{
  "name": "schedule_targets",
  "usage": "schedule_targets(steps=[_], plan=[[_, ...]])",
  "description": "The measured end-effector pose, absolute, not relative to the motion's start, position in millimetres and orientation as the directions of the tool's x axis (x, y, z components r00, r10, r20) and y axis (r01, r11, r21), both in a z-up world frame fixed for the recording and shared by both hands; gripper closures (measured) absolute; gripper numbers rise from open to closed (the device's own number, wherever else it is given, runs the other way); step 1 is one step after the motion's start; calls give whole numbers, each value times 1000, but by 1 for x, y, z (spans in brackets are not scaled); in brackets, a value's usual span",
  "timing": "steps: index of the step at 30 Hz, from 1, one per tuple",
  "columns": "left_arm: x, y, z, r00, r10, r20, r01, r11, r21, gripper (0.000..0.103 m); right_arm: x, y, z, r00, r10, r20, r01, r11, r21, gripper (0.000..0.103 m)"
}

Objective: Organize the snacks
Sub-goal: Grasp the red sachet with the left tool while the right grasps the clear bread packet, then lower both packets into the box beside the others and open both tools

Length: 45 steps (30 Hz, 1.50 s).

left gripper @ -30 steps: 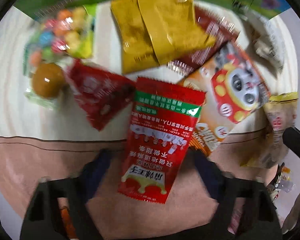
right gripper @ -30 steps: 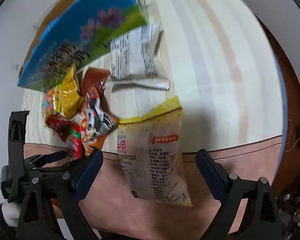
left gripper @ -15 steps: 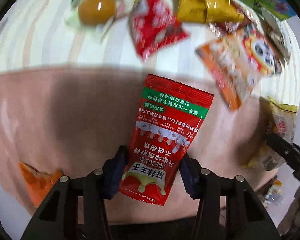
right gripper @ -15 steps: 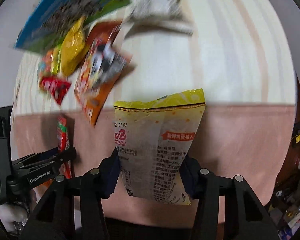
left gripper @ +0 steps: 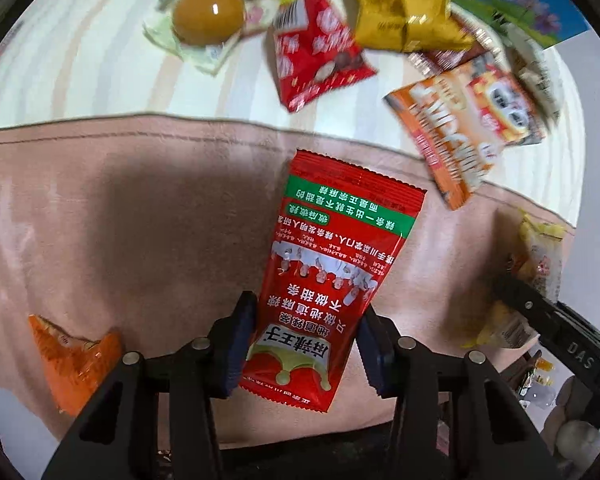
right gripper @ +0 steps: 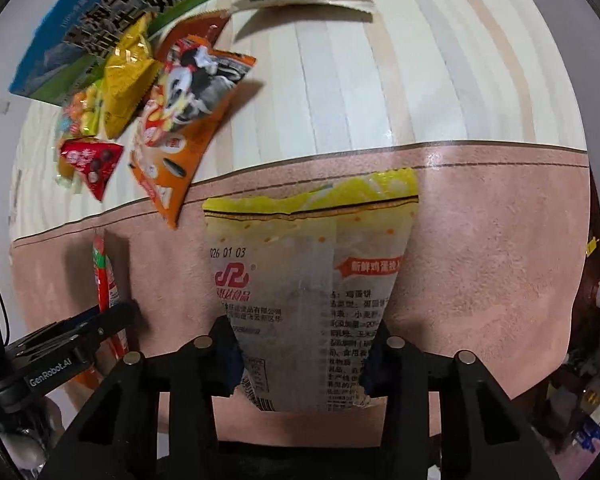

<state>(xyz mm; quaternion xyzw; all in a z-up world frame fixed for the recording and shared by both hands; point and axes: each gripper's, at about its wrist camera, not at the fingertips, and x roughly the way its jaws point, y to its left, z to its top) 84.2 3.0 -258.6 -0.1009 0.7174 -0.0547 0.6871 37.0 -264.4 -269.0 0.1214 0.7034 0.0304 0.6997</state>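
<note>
A red snack packet (left gripper: pixel 340 264) with a green band hangs over the pink mat (left gripper: pixel 140 220). My left gripper (left gripper: pixel 306 352) is closing its jaws, and the pads press on the packet's lower end. Seen from the right wrist, a yellow-and-white biscuit packet (right gripper: pixel 308 264) sticks up between the pads of my right gripper (right gripper: pixel 300 360), which is shut on its bottom part. The red packet (right gripper: pixel 106 276) appears edge-on at the left of that view. The biscuit packet (left gripper: pixel 540 256) appears at the right edge of the left wrist view.
A pile of snacks lies on the striped table (right gripper: pixel 380 80): an orange panda packet (left gripper: pixel 468 120), a red triangular packet (left gripper: pixel 316 60), yellow packets (left gripper: pixel 400 16), a brown egg pack (left gripper: pixel 208 16). A blue-green box (right gripper: pixel 100 28) stands behind. An orange packet (left gripper: pixel 72 356) lies on the mat.
Both grippers have closed on their packets. Each has pulled back from the snack pile, and the packets now hang over the pink mat.
</note>
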Motion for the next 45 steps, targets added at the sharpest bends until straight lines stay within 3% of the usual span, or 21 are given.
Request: schedule_targets(steps=[7, 14, 21, 28, 34, 42, 44, 45], plan=[[81, 13, -183, 70, -292, -954, -46, 954, -295, 58, 36, -277, -215, 85, 319, -944, 111, 939, 327, 59], [123, 16, -93, 178, -381, -907, -2, 922, -388, 58, 82, -276, -126, 212, 441, -872, 42, 888, 459, 59], [229, -1, -38, 289, -302, -908, 9, 950, -313, 58, 174, -255, -67, 332, 384, -861, -32, 917, 397, 59], [335, 13, -57, 255, -162, -953, -22, 985, -173, 58, 285, -252, -69, 330, 284, -900, -20, 956, 294, 59], [409, 26, -116, 165, -73, -984, -51, 995, -82, 58, 359, -239, -116, 263, 206, -943, 10, 976, 216, 59], [467, 36, -165, 94, -60, -994, -75, 995, -67, 57, 410, -227, -164, 197, 147, -969, 1, 989, 150, 59], [478, 35, -175, 82, -69, -994, -76, 994, -76, 55, 416, -224, -169, 198, 121, -973, -4, 992, 122, 53], [482, 35, -179, 76, -76, -994, -72, 994, -82, 48, 421, -223, -175, 180, 115, -977, -8, 993, 116, 39]])
